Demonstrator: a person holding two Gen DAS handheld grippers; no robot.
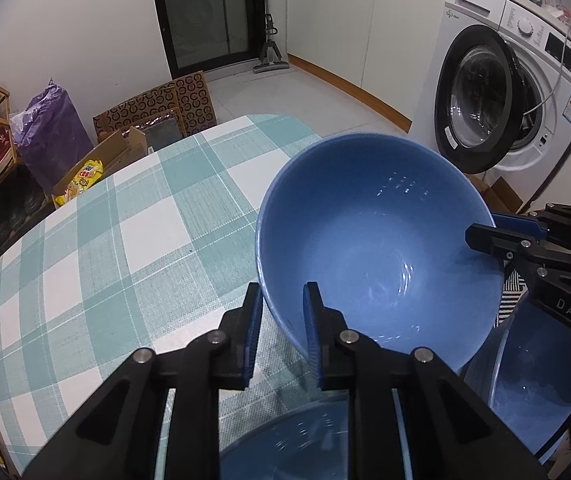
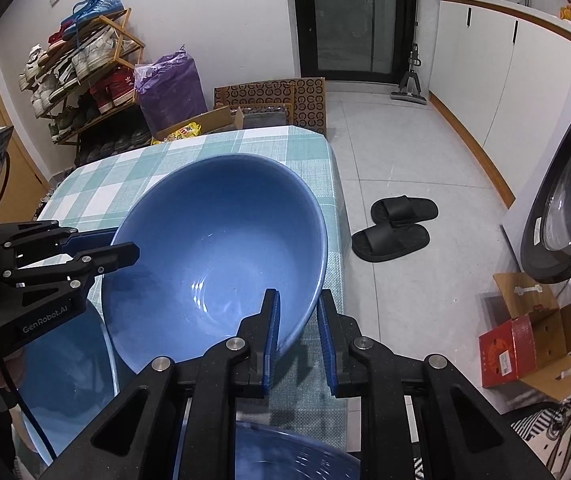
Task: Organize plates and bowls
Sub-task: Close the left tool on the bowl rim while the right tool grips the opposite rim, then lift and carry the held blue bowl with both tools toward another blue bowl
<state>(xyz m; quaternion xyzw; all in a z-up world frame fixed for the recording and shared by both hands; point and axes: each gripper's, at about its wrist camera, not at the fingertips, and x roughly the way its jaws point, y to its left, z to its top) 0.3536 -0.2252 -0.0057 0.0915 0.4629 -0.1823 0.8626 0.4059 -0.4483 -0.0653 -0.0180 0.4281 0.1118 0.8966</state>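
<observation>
A large blue bowl (image 1: 365, 240) (image 2: 213, 248) hangs tilted just above the checked table, held by both grippers at opposite sides of its rim. My left gripper (image 1: 283, 312) is shut on the near-left rim, one pad inside the bowl and one outside. My right gripper (image 2: 299, 320) is shut on the opposite rim the same way. Each gripper shows in the other's view: the right gripper (image 1: 481, 232) at the bowl's right edge, the left gripper (image 2: 125, 246) at its left edge. More blue dishes lie below: one (image 1: 533, 380) (image 2: 65, 380) beside the bowl, another (image 1: 285, 448) (image 2: 293, 460) under the fingers.
The table (image 1: 125, 240) (image 2: 97, 192) has a teal and white checked cloth. A washing machine (image 1: 525, 80) stands to the right with its door open. Black slippers (image 2: 397, 228) and a red carton (image 2: 525, 348) lie on the floor, and a shoe rack (image 2: 85, 80) stands by the wall.
</observation>
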